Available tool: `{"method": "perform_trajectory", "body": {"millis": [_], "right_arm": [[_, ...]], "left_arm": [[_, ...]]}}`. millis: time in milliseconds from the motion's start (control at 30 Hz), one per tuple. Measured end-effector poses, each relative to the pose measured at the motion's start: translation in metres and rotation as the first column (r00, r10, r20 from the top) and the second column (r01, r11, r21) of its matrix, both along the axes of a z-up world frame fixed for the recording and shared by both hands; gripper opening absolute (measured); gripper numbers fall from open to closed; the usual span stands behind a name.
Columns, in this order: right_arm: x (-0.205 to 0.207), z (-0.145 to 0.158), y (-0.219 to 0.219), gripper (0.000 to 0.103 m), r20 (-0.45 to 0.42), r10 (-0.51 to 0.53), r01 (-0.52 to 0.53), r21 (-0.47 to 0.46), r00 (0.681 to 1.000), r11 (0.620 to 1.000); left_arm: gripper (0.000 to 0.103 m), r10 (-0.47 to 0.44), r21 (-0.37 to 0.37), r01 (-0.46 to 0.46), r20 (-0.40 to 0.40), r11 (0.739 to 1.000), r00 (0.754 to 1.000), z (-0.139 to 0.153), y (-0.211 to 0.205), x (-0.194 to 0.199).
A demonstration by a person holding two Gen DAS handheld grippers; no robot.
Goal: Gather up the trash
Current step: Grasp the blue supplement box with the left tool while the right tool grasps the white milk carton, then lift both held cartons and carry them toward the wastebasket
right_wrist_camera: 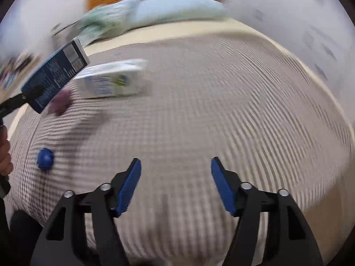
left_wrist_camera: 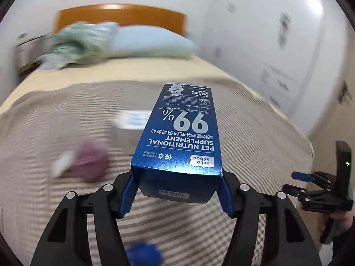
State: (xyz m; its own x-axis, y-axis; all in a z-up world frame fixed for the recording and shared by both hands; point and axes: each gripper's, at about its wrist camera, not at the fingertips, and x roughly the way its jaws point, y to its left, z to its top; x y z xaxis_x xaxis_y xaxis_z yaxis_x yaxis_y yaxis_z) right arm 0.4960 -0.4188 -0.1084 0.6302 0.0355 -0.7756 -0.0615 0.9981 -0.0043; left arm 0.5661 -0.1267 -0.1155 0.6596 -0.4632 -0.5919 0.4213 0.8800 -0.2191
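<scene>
Your left gripper (left_wrist_camera: 176, 194) is clamped on the near end of the blue supplement box (left_wrist_camera: 182, 130), which juts forward off the bed, its printed face up and reading upside down to the camera. Your right gripper (right_wrist_camera: 176, 185) hangs with its jaws spread wide and nothing between them, over bare striped blanket (right_wrist_camera: 210, 110).

By my reading you are mid-collection: one piece of trash is in hand and lifted, and several remain on the blanket. Just beyond the blue box lies a white carton (right_wrist_camera: 111, 81) on its side; a purple lump (right_wrist_camera: 61, 103), perhaps a crumpled wrapper though the blur makes it hard to say, sits near the box's gripped end; a small blue ball-like scrap (right_wrist_camera: 45, 158) lies on the near side of the box, closer to you.

No bin or bag shows in either view, so the next move calls for finding where the box goes and carrying it there without loosening your hold. Your free right claw could meanwhile reach toward the white carton, which looks light but broad, so take it across its narrow side.

Only the left view shows the grip itself, pads pressed on both sides of the box. Only the right view shows the box from outside, tilted up and clear of the blanket, and the white carton's full shape.
</scene>
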Motion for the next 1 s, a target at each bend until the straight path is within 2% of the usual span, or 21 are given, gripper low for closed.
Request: {"method": "perform_trajectory", "body": {"millis": [33, 100, 167, 200, 267, 333, 367, 400, 433, 467, 500, 533, 567, 600, 633, 700, 767, 833, 900, 967, 1000], "right_arm": [[0.029, 0.011, 0.021, 0.068, -0.011, 0.100, -0.101, -0.046, 0.995, 0.994], [0.078, 0.028, 0.061, 0.072, -0.053, 0.246, -0.251, -0.141, 0.968, 0.958], [0.126, 0.038, 0.102, 0.074, -0.127, 0.361, -0.381, -0.227, 0.924, 0.896], [0.154, 0.040, 0.128, 0.074, -0.190, 0.419, -0.457, -0.250, 0.888, 0.854], [0.193, 0.034, 0.173, 0.074, -0.314, 0.497, -0.581, -0.302, 0.809, 0.756], [0.224, 0.018, 0.225, 0.074, -0.441, 0.532, -0.689, -0.407, 0.723, 0.600], [0.239, 0.005, 0.253, 0.074, -0.519, 0.537, -0.747, -0.435, 0.665, 0.503], [0.247, -0.004, 0.267, 0.074, -0.574, 0.530, -0.781, -0.437, 0.624, 0.446], [0.259, -0.020, 0.285, 0.074, -0.663, 0.500, -0.829, -0.426, 0.558, 0.362], [0.266, -0.030, 0.294, 0.074, -0.724, 0.468, -0.861, -0.400, 0.507, 0.315], [0.276, -0.045, 0.305, 0.074, -0.798, 0.414, -0.896, -0.345, 0.437, 0.280], [0.286, -0.059, 0.313, 0.074, -0.852, 0.358, -0.916, -0.297, 0.381, 0.269], [0.292, -0.068, 0.317, 0.074, -0.876, 0.325, -0.924, -0.278, 0.356, 0.261], [0.299, -0.080, 0.323, 0.075, -0.895, 0.292, -0.931, -0.271, 0.337, 0.245], [0.305, -0.088, 0.328, 0.077, -0.899, 0.283, -0.932, -0.270, 0.334, 0.242], [0.319, -0.104, 0.332, 0.086, -0.903, 0.265, -0.925, -0.269, 0.339, 0.267], [0.326, -0.113, 0.332, 0.088, -0.897, 0.261, -0.920, -0.291, 0.358, 0.263], [0.334, -0.119, 0.326, 0.090, -0.893, 0.266, -0.912, -0.282, 0.363, 0.298], [0.341, -0.121, 0.320, 0.090, -0.885, 0.258, -0.899, -0.301, 0.388, 0.319], [0.347, -0.127, 0.314, 0.090, -0.880, 0.228, -0.887, -0.340, 0.417, 0.311], [0.345, -0.131, 0.311, 0.090, -0.883, 0.216, -0.891, -0.349, 0.416, 0.290]], "left_arm": [[0.059, 0.085, -0.021, -0.085, -0.001, 0.996, 0.996, 0.003, 0.028, 0.003], [0.059, 0.178, -0.046, -0.179, -0.015, 0.983, 0.984, 0.006, 0.063, 0.011], [0.059, 0.230, -0.048, -0.230, -0.005, 0.972, 0.973, 0.006, 0.089, 0.016], [0.059, 0.251, -0.049, -0.250, -0.002, 0.967, 0.968, 0.003, 0.100, 0.018], [0.059, 0.294, -0.067, -0.295, -0.029, 0.953, 0.955, -0.003, 0.123, 0.022], [0.059, 0.305, -0.084, -0.309, -0.055, 0.947, 0.951, -0.011, 0.143, 0.027], [0.059, 0.312, -0.087, -0.317, -0.062, 0.944, 0.948, -0.012, 0.149, 0.030], [0.059, 0.321, -0.093, -0.327, -0.073, 0.940, 0.944, -0.013, 0.156, 0.031], [0.059, 0.330, -0.106, -0.339, -0.091, 0.935, 0.940, -0.016, 0.165, 0.033], [0.059, 0.336, -0.122, -0.348, -0.109, 0.930, 0.936, -0.019, 0.173, 0.035], [0.059, 0.341, -0.135, -0.355, -0.120, 0.925, 0.932, -0.021, 0.185, 0.035], [0.059, 0.349, -0.147, -0.366, -0.131, 0.919, 0.928, -0.024, 0.195, 0.037], [0.059, 0.357, -0.148, -0.376, -0.138, 0.915, 0.924, -0.029, 0.198, 0.038], [0.059, 0.370, -0.147, -0.389, -0.144, 0.909, 0.918, -0.035, 0.195, 0.038], [0.059, 0.384, -0.149, -0.407, -0.160, 0.901, 0.909, -0.040, 0.204, 0.040], [0.060, 0.398, -0.163, -0.430, -0.194, 0.888, 0.897, -0.049, 0.216, 0.044], [0.060, 0.405, -0.162, -0.445, -0.227, 0.881, 0.886, -0.056, 0.224, 0.047], [0.060, 0.409, -0.155, -0.450, -0.238, 0.880, 0.881, -0.060, 0.225, 0.049], [0.060, 0.397, -0.158, -0.437, -0.230, 0.886, 0.888, -0.057, 0.223, 0.048], [0.060, 0.392, -0.162, -0.431, -0.226, 0.888, 0.892, -0.055, 0.220, 0.047], [0.060, 0.392, -0.162, -0.431, -0.225, 0.888, 0.892, -0.056, 0.218, 0.047]]}}
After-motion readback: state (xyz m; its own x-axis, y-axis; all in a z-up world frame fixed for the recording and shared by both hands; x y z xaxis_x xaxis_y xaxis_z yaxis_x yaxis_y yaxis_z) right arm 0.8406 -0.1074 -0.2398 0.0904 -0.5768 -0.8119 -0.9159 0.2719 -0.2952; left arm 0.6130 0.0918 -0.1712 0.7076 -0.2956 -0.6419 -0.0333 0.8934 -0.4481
